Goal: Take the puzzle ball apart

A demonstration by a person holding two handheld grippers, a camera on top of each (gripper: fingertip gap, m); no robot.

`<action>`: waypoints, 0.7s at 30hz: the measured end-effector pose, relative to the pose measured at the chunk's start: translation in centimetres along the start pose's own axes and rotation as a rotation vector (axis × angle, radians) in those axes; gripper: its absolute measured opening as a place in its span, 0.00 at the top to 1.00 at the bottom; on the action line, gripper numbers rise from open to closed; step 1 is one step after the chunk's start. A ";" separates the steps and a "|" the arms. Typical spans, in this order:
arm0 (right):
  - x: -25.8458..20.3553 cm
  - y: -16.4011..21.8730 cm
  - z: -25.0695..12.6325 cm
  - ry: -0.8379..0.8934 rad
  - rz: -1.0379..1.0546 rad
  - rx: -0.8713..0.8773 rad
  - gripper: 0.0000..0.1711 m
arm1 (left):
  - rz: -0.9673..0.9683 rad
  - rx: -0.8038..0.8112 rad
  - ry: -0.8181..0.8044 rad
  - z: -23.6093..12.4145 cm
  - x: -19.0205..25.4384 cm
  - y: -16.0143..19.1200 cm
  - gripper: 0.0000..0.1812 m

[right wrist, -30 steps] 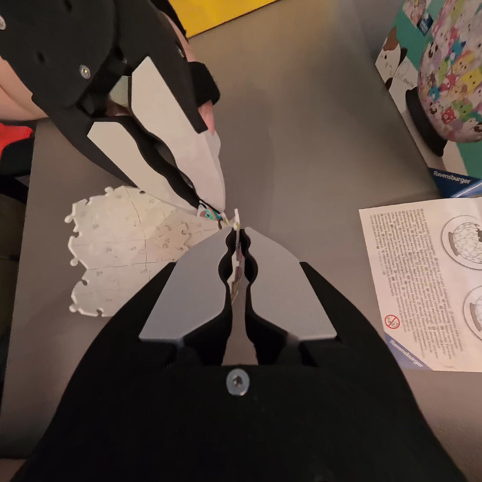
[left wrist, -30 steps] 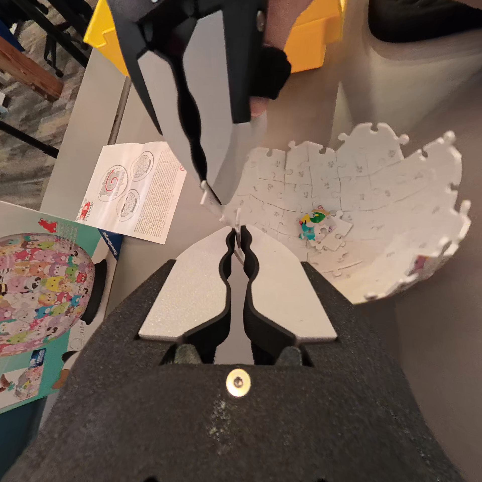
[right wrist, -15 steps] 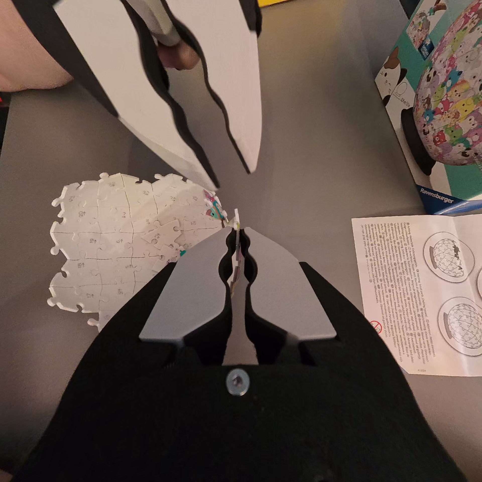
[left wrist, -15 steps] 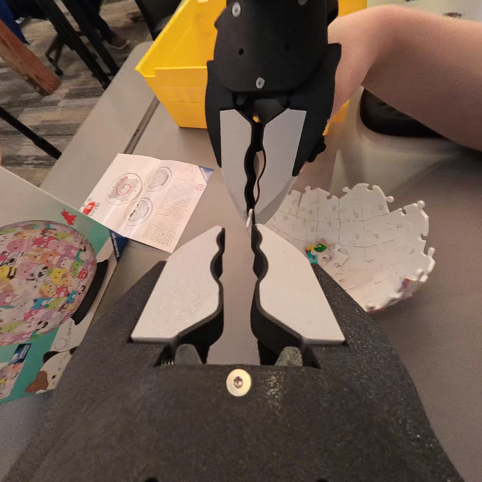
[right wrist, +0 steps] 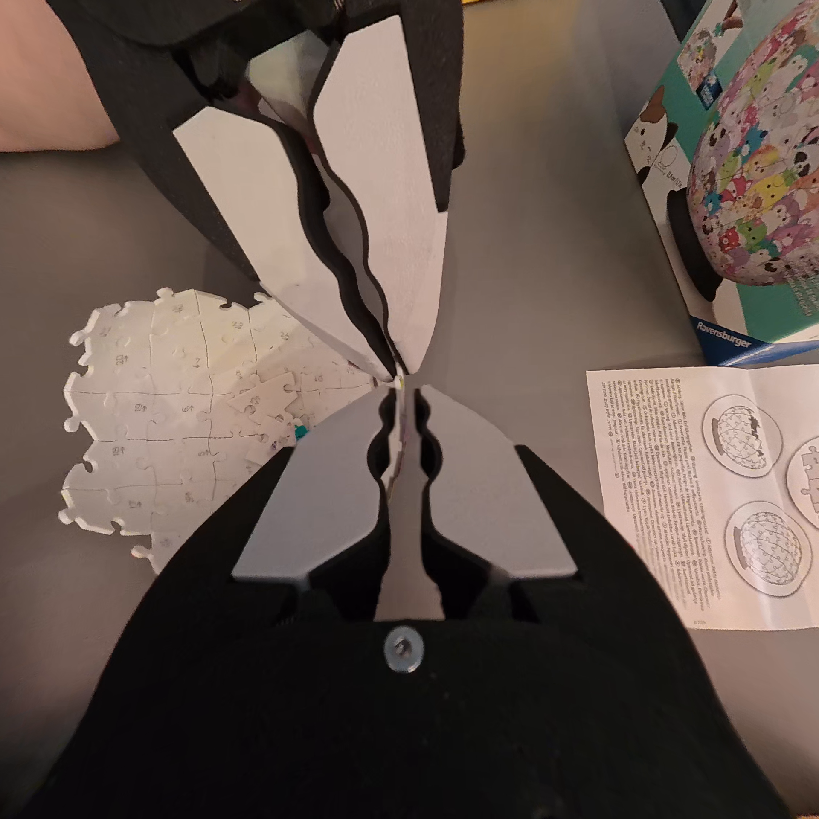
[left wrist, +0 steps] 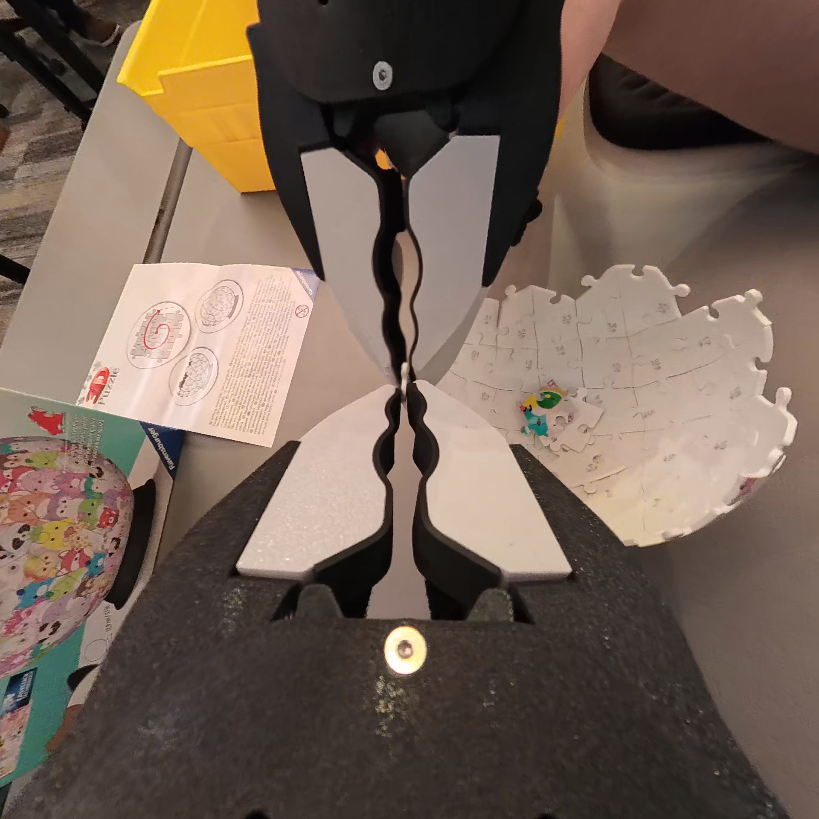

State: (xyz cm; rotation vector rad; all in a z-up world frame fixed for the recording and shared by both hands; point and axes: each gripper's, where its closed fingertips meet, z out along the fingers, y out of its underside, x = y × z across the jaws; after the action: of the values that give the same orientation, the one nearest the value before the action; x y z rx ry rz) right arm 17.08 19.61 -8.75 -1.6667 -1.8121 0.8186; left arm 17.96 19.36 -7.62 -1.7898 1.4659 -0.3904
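Observation:
The puzzle ball is down to a white half shell [left wrist: 642,354] lying open side up on the grey table; it also shows in the right wrist view [right wrist: 155,421]. A few loose pieces [left wrist: 571,421] lie inside it. My right gripper [right wrist: 405,392] is shut on a small puzzle piece [right wrist: 400,425], seen edge-on between its fingers. My left gripper [left wrist: 401,390] faces it tip to tip and is shut on the piece's free end [left wrist: 404,371]. Both hold it above the table, beside the shell's rim. Each gripper shows in the other's view, the right [left wrist: 401,370] and the left [right wrist: 395,374].
A folded instruction leaflet [left wrist: 199,345] lies flat on the table beside the puzzle's box [left wrist: 57,509]; both also show in the right wrist view [right wrist: 709,487] [right wrist: 753,155]. A yellow bin [left wrist: 208,111] stands at the far edge. A person's forearm [left wrist: 709,66] reaches in behind the right gripper. Only a small space, under 4 cm, lies between the two pairs of fingers.
Half a second ago my left gripper was open and drawn back. It has since moved in and shut on the piece's end. The right gripper kept its hold throughout.

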 end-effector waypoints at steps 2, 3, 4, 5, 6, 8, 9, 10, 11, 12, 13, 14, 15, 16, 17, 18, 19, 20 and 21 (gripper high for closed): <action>0.2 0.7 -0.3 0.013 0.015 -0.026 0.86 | -0.016 0.003 0.003 -0.1 0.0 0.0 0.99; 0.2 1.3 -0.4 0.008 0.021 -0.039 0.87 | -0.020 0.007 0.004 -0.1 -0.1 0.1 0.99; 0.1 1.7 -0.4 -0.007 0.024 -0.042 0.89 | -0.025 0.009 0.004 -0.2 -0.2 0.2 0.99; 0.0 1.8 -0.4 -0.021 0.023 -0.033 0.94 | -0.033 0.012 0.006 -0.3 -0.2 0.3 0.99; 0.0 1.8 -0.4 -0.026 0.026 -0.033 0.96 | -0.040 0.016 0.012 -0.4 -0.2 0.3 0.99; 0.0 1.8 -0.2 -0.015 0.014 -0.046 0.97 | -0.050 0.023 0.026 -0.5 -0.2 0.3 0.99; 0.1 1.8 -0.2 -0.011 0.017 -0.051 0.98 | -0.053 0.019 0.029 -0.5 -0.2 0.4 0.99; 0.1 1.8 -0.1 -0.012 0.025 -0.055 0.98 | -0.051 0.014 0.022 -0.4 -0.3 0.5 0.98; 0.1 1.8 -0.1 -0.014 0.033 -0.061 0.98 | -0.046 0.013 0.018 -0.4 -0.3 0.5 0.98; 0.1 1.9 -0.1 -0.014 0.035 -0.065 0.98 | -0.040 0.013 0.018 -0.3 -0.3 0.5 0.98; 0.2 1.9 -0.1 -0.013 0.029 -0.066 0.98 | -0.036 0.008 0.017 -0.3 -0.3 0.6 0.98; 0.1 2.0 -0.1 -0.014 0.021 -0.069 0.98 | -0.032 0.006 0.024 -0.2 -0.2 0.6 0.98; 0.1 2.0 -0.1 -0.014 0.006 -0.070 0.98 | -0.022 0.006 0.033 -0.2 -0.2 0.5 0.99; 0.1 2.0 -0.1 -0.010 -0.017 -0.070 0.98 | 0.002 0.007 0.037 -0.3 -0.1 0.5 0.99; 0.0 2.0 -0.1 -0.006 -0.040 -0.070 0.98 | 0.040 0.012 0.049 -0.3 0.0 0.5 0.99; -0.1 2.0 -0.2 -0.004 -0.056 -0.072 0.98 | 0.093 0.018 0.060 -0.3 0.1 0.4 0.99; -0.1 2.0 -0.2 -0.006 -0.064 -0.073 0.98 | 0.159 0.028 0.070 -0.3 0.3 0.3 0.99; -0.2 2.0 -0.3 -0.012 -0.063 -0.073 0.98 | 0.226 0.037 0.081 -0.3 0.3 0.3 0.98; -0.3 2.0 -0.2 -0.017 -0.063 -0.070 0.98 | 0.292 0.034 0.090 -0.3 0.3 0.4 0.98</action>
State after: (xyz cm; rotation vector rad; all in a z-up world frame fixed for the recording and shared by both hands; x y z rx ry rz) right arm 18.62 19.43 -10.09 -1.6410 -1.9150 0.7526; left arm 17.54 18.97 -7.77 -1.5186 1.7431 -0.3465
